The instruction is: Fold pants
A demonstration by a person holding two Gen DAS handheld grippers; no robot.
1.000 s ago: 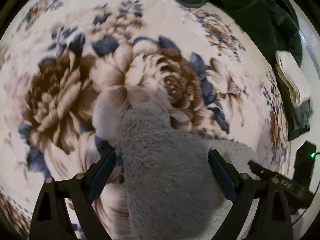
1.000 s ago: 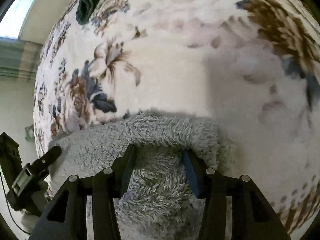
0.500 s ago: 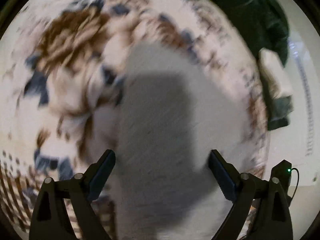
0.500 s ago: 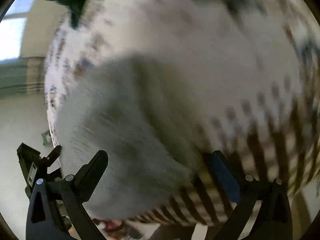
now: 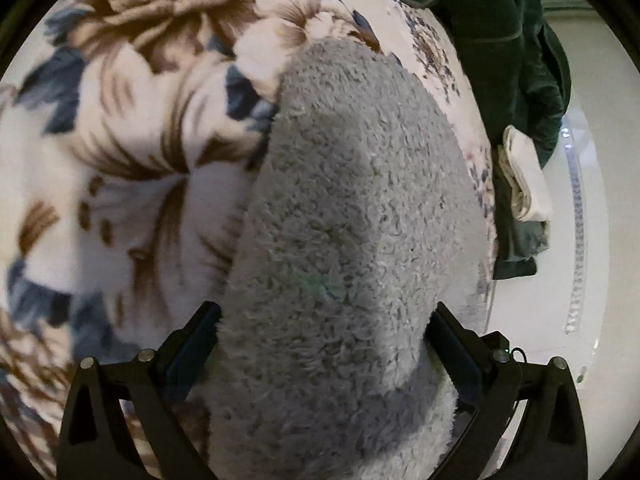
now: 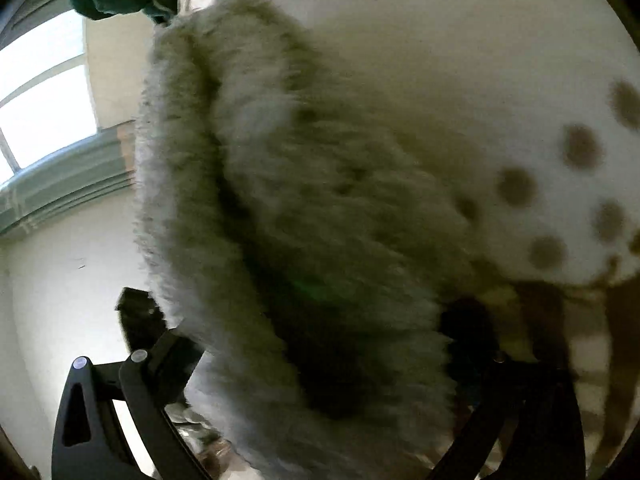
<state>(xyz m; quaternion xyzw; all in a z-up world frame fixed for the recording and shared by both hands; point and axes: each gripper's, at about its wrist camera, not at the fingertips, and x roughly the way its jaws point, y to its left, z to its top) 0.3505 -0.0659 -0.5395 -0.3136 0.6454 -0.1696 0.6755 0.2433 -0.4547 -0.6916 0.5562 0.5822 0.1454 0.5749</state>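
Left gripper (image 5: 322,344) and right gripper (image 6: 320,344) spread wide around grey fleece pants (image 5: 352,220) on floral blanket (image 5: 120,140) | clamping nothing | best: square edges before pinching.

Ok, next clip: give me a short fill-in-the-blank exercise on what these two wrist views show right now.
1. The fluffy pants lying between the left gripper fingers are ____ in colour.
2. The blanket under the pants has a ____ pattern.
3. The bundle of clothing at the blanket's far edge is dark ____.
4. In the right wrist view, daylight comes through a ____ at the left.

Missing words: grey; floral; green; window
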